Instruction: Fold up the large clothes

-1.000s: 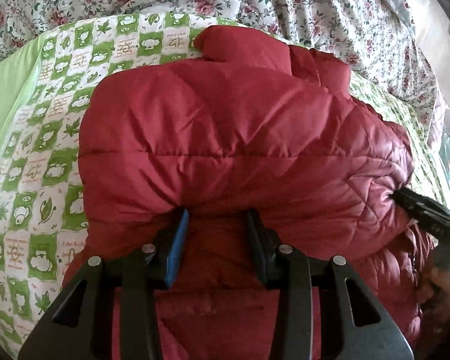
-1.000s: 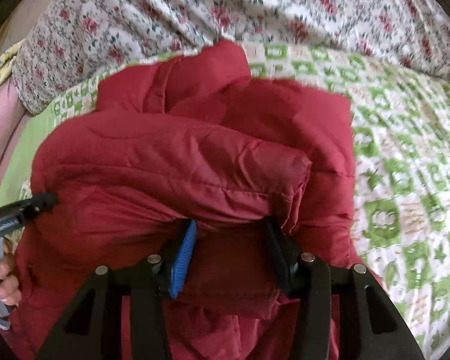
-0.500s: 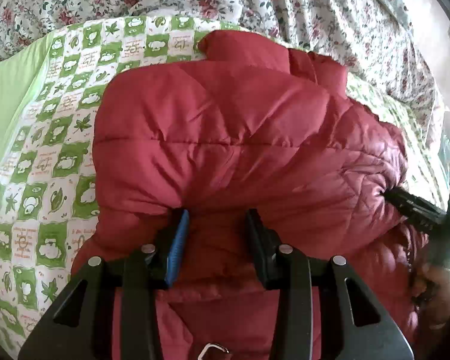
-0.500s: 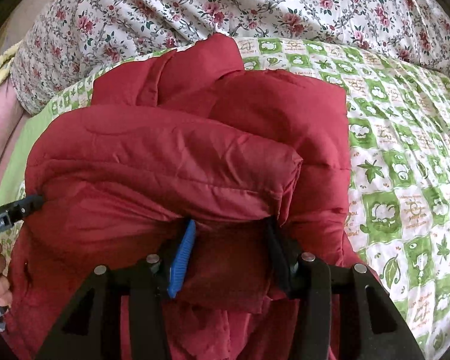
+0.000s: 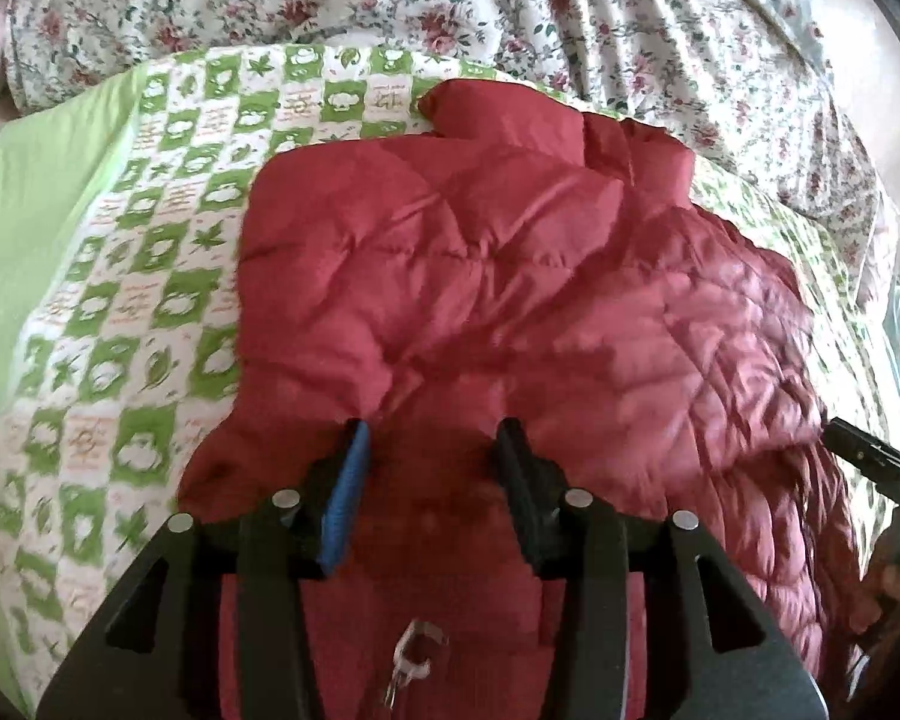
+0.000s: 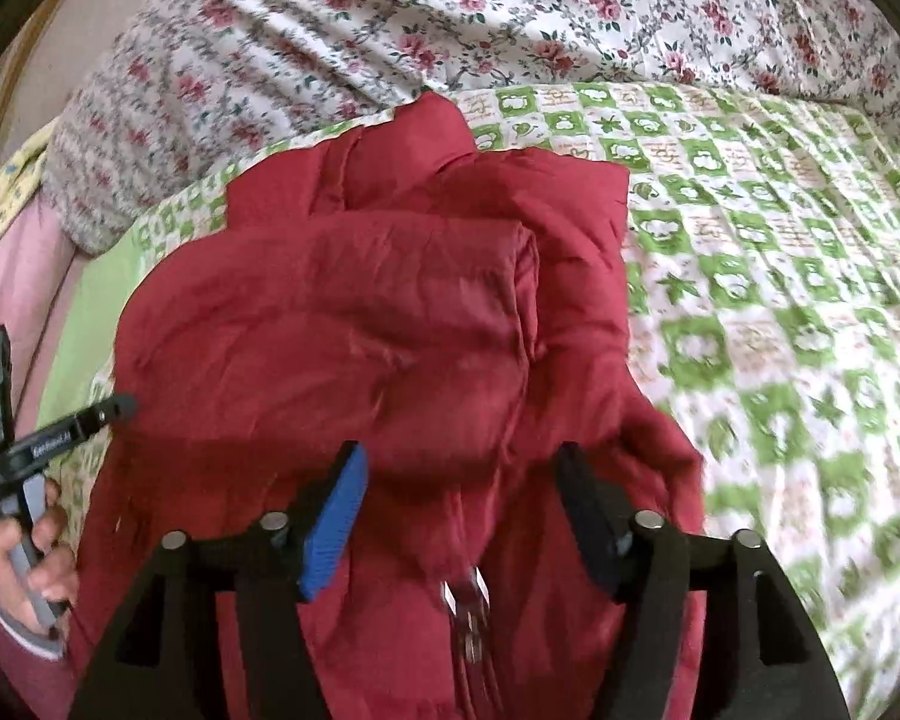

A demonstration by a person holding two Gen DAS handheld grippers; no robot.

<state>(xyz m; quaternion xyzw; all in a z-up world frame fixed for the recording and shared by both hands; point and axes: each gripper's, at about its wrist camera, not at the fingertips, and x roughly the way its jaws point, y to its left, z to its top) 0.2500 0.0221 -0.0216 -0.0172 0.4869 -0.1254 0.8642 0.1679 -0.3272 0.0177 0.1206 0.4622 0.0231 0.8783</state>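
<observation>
1. Left black plastic two-finger tool (image 5: 432, 450): one blue ribbed pad, one black pad, silver round pins.
2. Right black plastic two-finger tool (image 6: 459, 480): same build.
3. Hand (image 6: 27, 558): maroon sleeve, grey cuff.

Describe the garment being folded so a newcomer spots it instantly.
Start at the bed's green-and-white checked quilt, in front of the rose-print bedding. The puffy red quilted jacket lies bunched on it. It is the only plain, solid red item among patterned fabrics.
</observation>
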